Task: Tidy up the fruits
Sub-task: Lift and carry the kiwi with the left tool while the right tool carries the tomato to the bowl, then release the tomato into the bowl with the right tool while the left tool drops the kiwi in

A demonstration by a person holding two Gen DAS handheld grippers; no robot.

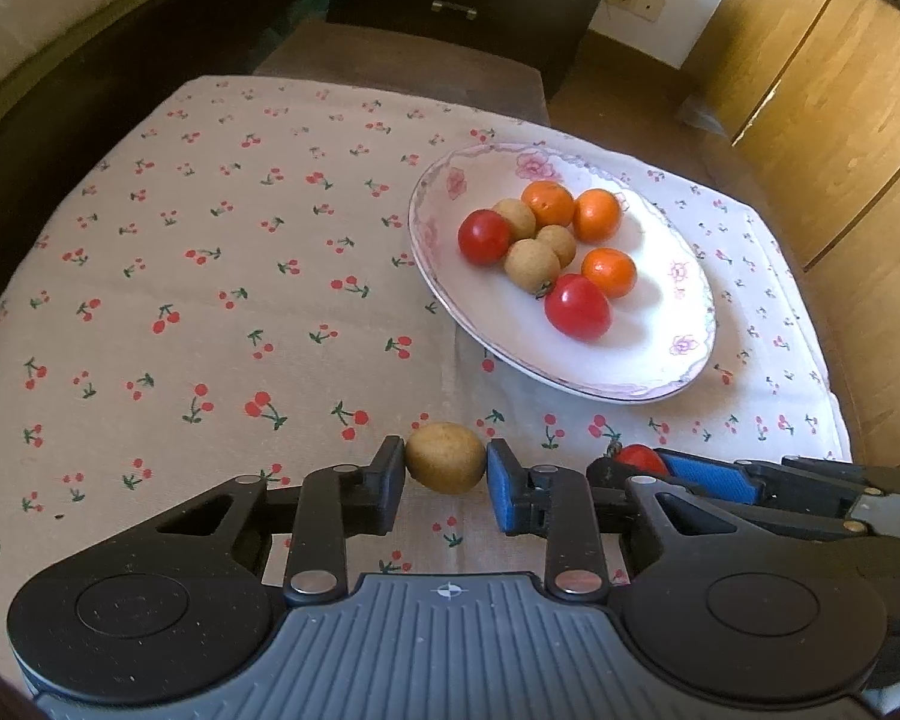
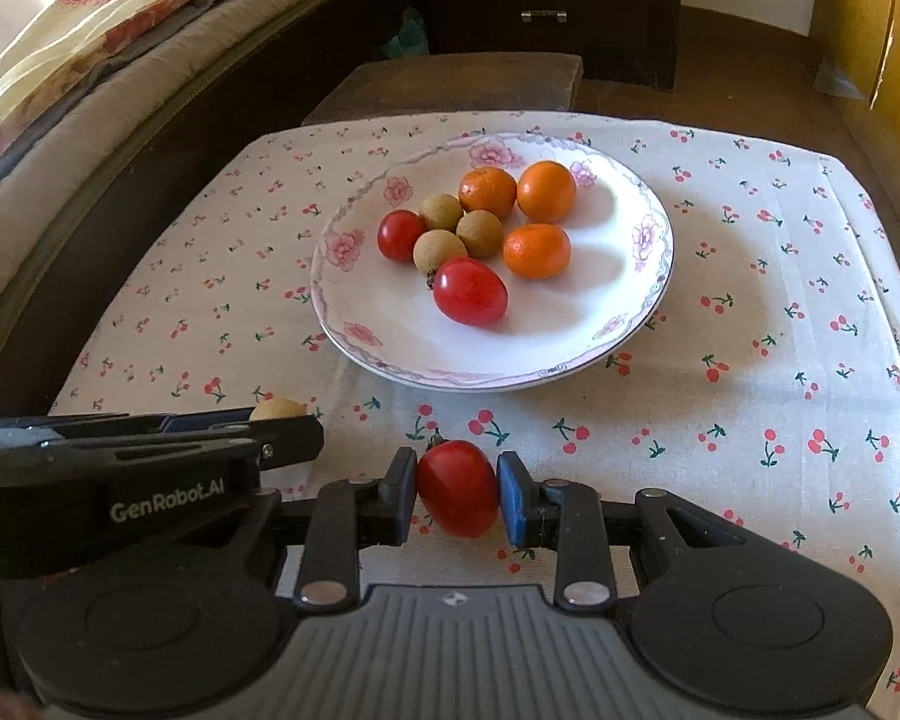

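Note:
My left gripper [image 1: 445, 468] is shut on a tan longan [image 1: 445, 457], held near the table's front edge. My right gripper [image 2: 457, 489] is shut on a red tomato [image 2: 459, 487], just right of the left gripper. The white floral plate [image 1: 684, 348] stands ahead and to the right; it also shows in the right wrist view [image 2: 642, 282]. It holds three oranges [image 2: 546, 191], three longans [image 2: 479, 233] and two tomatoes [image 2: 471, 291]. The left gripper's body [image 2: 150, 468] shows in the right wrist view, with the held longan [image 2: 277, 409] peeking above it. The right gripper's fingers [image 1: 708, 474] and its tomato [image 1: 641, 459] show in the left wrist view.
The table wears a white cloth with a cherry print [image 1: 210, 300]. A bed or sofa with bedding [image 2: 90, 78] runs along the left. A dark cabinet [image 2: 546, 6] stands behind the table and wooden panels [image 1: 822, 90] stand to the right.

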